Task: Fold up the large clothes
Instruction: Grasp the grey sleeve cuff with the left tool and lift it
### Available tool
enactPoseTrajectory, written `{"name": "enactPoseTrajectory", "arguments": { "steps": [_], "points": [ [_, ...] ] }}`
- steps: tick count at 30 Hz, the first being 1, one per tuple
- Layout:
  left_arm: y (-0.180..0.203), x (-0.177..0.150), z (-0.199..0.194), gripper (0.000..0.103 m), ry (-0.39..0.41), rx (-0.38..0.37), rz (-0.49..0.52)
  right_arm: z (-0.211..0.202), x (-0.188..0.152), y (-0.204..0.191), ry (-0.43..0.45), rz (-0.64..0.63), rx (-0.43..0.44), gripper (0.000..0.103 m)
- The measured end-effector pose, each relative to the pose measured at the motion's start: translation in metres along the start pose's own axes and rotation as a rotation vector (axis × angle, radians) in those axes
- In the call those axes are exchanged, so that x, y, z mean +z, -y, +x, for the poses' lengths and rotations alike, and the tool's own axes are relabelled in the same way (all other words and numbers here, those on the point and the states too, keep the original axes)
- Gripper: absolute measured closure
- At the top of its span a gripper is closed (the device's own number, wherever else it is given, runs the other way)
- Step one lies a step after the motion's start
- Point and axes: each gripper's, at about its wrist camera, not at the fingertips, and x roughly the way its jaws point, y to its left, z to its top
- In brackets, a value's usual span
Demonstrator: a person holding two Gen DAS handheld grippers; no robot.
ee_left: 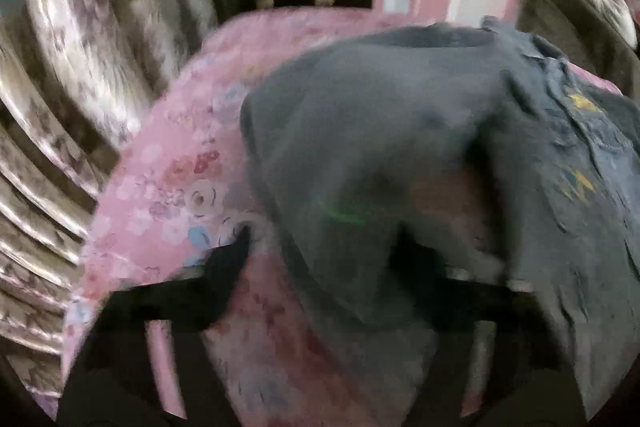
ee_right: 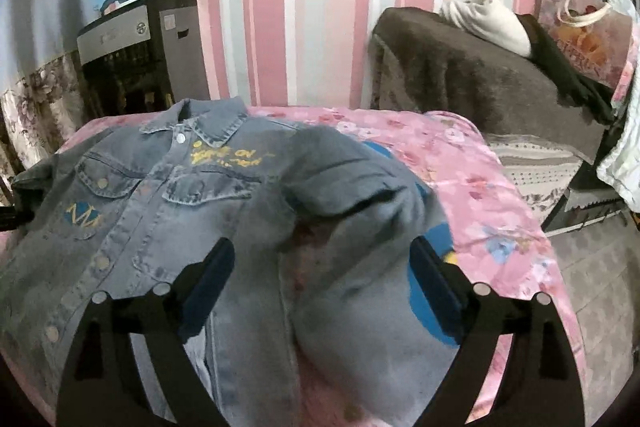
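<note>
The bed (ee_right: pixel 500 179) with its pink flowered cover carries the denim jacket (ee_right: pixel 160 195), lying front up, collar at 12 o'clock, one sleeve (ee_right: pixel 360 187) folded across toward 3 o'clock. To fold well, I think each sleeve should lie flat over the chest before the body is doubled. The right gripper (ee_right: pixel 324 271) hovers over the sleeve, jaws wide open, holding nothing. The left gripper (ee_left: pixel 324 251) is blurred; cloth lies over its right jaw, and I cannot tell if it grips. Only the left view shows the curtain (ee_left: pixel 60 107) at 9 o'clock; only the right view shows the jacket's buttons.
</note>
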Motion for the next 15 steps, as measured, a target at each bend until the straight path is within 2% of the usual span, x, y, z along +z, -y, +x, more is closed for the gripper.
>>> {"name": "enactPoseTrajectory", "arguments": {
  "steps": [1,2,3,4,5,7,10,13,15],
  "points": [
    [-0.004,0.004,0.003,0.081,-0.006,-0.029,-0.012,0.002,0.003,-0.004,0.003,-0.011,0.000,0.014],
    [-0.009,0.012,0.005,0.090,-0.005,-0.021,-0.020,0.004,0.005,-0.006,0.005,-0.015,-0.001,0.014],
    [-0.012,0.019,0.003,0.092,0.006,0.001,-0.018,0.005,0.007,-0.008,0.009,-0.018,-0.001,0.014],
    [-0.016,0.031,-0.006,0.095,0.046,0.063,0.000,0.006,0.010,-0.009,0.015,-0.019,-0.003,0.014],
    [-0.018,0.042,-0.017,0.096,0.092,0.118,0.020,0.007,0.013,-0.008,0.019,-0.017,-0.004,0.014],
    [-0.027,0.066,-0.046,0.096,0.177,0.175,0.047,0.010,0.017,-0.007,0.026,-0.003,-0.003,0.014],
    [-0.030,0.090,-0.087,0.094,0.281,0.205,0.101,0.017,0.022,-0.006,0.026,0.010,-0.002,0.014],
    [-0.016,0.094,-0.093,0.092,0.296,0.254,0.173,0.026,0.022,-0.006,0.019,0.011,-0.002,0.014],
    [-0.015,0.093,-0.067,0.090,0.228,0.255,0.175,0.031,0.020,-0.008,0.007,0.007,-0.008,0.014]
  ]
}}
